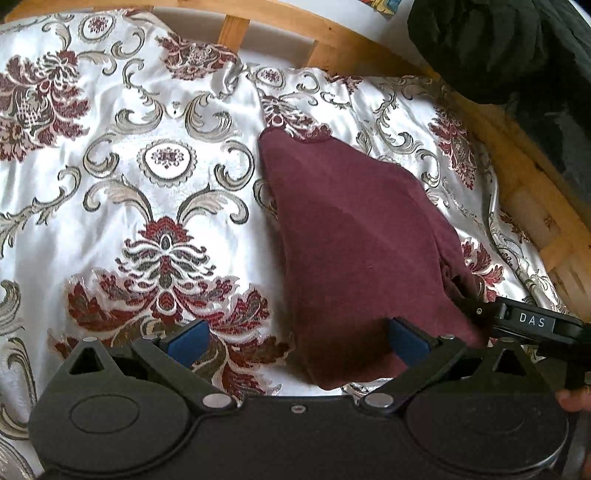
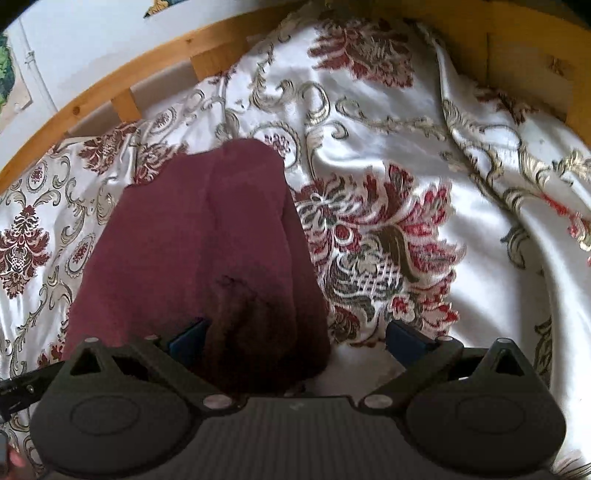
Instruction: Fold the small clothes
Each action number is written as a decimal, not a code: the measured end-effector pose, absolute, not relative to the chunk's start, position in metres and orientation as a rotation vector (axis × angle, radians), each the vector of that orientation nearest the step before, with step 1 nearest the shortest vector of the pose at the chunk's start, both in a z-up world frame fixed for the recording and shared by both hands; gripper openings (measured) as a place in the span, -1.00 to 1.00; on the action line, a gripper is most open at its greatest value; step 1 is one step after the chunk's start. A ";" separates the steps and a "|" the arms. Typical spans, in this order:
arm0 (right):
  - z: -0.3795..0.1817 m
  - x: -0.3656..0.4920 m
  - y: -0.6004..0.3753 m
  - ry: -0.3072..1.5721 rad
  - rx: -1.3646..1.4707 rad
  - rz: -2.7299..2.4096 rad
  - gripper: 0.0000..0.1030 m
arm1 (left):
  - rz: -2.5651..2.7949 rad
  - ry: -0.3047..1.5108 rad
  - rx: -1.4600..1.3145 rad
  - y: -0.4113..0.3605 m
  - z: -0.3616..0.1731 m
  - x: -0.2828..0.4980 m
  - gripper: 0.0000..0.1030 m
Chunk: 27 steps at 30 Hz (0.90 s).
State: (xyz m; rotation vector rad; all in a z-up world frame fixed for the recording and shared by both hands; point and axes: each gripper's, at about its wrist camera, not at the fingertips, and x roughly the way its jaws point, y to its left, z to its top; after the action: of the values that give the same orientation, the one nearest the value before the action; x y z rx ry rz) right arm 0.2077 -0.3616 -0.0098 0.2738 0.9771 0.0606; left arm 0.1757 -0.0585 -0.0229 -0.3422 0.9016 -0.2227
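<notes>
1. A maroon knit garment (image 1: 354,236) lay folded into a narrow strip on the floral satin bedspread (image 1: 147,155), running away from both cameras toward the wooden bed frame (image 1: 280,22).
2. Left gripper (image 1: 299,338) – jaws spread wide, holding nothing. The garment's near end sat between the fingers, closer to the right blue pad (image 1: 408,343); the left pad was over bare bedspread.
3. Right gripper (image 2: 297,338) – jaws also wide apart, gripping nothing. The garment's near end lay against its left finger (image 2: 188,339) and filled the left part of the gap; the right finger was over bedspread.
4. In the left view the right gripper's body, marked "DAS", sat just beside the garment's right near edge – contact with the cloth couldn't be told.
5. A dark bundle of fabric (image 1: 509,48) sat beyond the frame, far right.
</notes>
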 end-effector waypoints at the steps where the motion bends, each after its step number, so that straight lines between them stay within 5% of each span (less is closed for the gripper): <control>1: -0.011 0.208 -0.362 0.981 0.278 0.061 1.00 | -0.222 0.906 -0.343 -0.059 -0.025 0.176 0.99; 7: -0.009 0.208 -0.364 0.982 0.304 0.062 1.00 | -0.218 0.915 -0.348 -0.058 -0.034 0.173 0.99; 17: 0.011 0.209 -0.389 0.725 0.523 0.098 0.98 | -0.217 0.913 -0.364 -0.055 -0.043 0.170 0.99; 25: -0.018 0.275 -0.398 0.729 0.603 0.193 0.17 | -0.226 0.910 -0.388 -0.053 -0.049 0.169 0.99; 27: -0.024 0.284 -0.395 0.731 0.610 0.221 -0.58 | -0.225 0.907 -0.384 -0.053 -0.049 0.169 0.99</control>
State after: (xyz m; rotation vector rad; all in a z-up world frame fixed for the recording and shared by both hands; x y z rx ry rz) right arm 0.2836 -0.3954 -0.0239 0.6103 0.7306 0.2210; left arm 0.1691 -0.0534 -0.0491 -0.3843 0.9067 -0.2254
